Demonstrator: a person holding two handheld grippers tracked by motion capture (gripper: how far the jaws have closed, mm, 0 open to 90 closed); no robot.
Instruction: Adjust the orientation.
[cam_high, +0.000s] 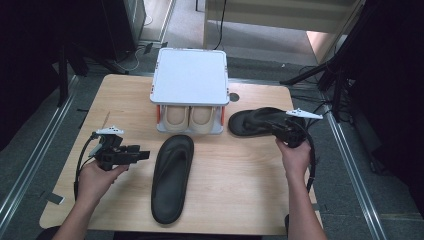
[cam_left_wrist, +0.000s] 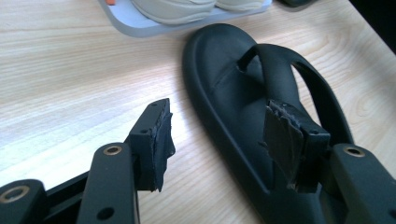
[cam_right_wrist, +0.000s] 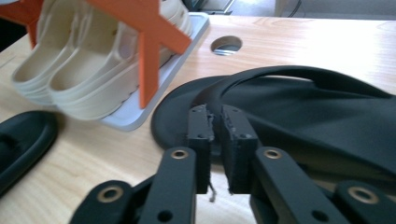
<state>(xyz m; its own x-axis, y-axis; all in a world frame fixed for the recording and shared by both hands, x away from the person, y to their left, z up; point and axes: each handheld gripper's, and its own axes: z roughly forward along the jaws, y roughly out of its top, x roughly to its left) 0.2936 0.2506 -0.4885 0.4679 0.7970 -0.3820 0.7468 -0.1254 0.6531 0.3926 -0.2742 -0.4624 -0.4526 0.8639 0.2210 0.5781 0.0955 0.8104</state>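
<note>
Right hand-held gripper sitting at 3 o'clock of bench, jaws nearly together, pinching sandal strap; that sandal lying near right bench edge. Left hand-held gripper hovering at 9 o'clock, jaws apart, nothing between. Second sandal lying mid-bench, open wood flanking both sides. Shoe rack standing at 12 o'clock.

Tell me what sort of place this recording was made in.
Likely a lab or studio set up for recording, not a home: a lone wooden table on grey floor, dark tripod legs and cables around it, and staged props, a small shoe rack and black flip-flops.
</note>
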